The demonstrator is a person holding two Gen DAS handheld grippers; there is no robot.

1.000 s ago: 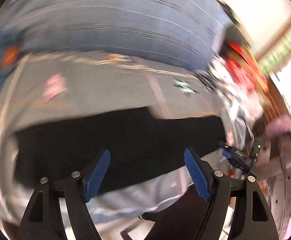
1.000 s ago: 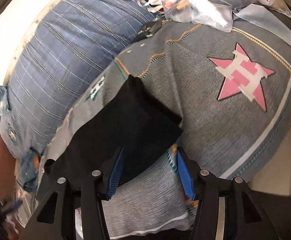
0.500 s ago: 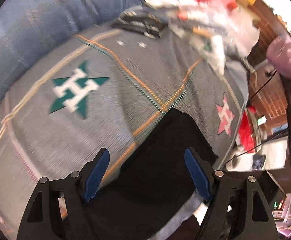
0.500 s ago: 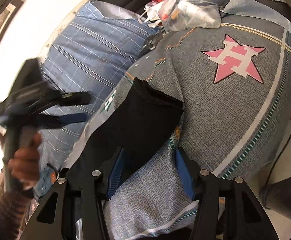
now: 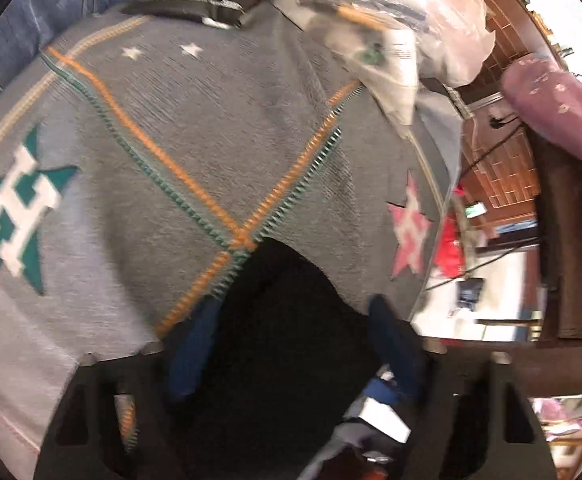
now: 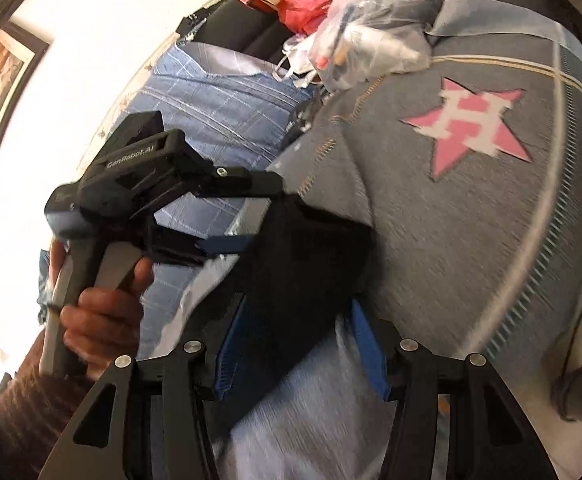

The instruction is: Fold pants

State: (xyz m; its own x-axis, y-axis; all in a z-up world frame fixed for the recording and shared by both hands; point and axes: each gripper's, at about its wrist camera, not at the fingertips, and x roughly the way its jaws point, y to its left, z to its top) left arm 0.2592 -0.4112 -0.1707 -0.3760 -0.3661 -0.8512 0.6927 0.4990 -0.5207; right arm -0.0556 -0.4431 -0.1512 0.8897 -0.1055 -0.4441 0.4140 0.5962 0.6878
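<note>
The black pants (image 6: 307,256) lie on the grey blanket (image 6: 471,208); the left gripper (image 5: 291,344) has just been closing, its fingers half-wide around the cloth; the right gripper (image 6: 295,348) stands half-wide over the pants, no grip visible.

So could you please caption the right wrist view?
Left tool meets black pants on the star-patterned blanket.

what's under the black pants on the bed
The black pants lie on a grey bedspread with star patches. The part of the bedspread beneath them is covered, so anything else there cannot be seen.
</note>
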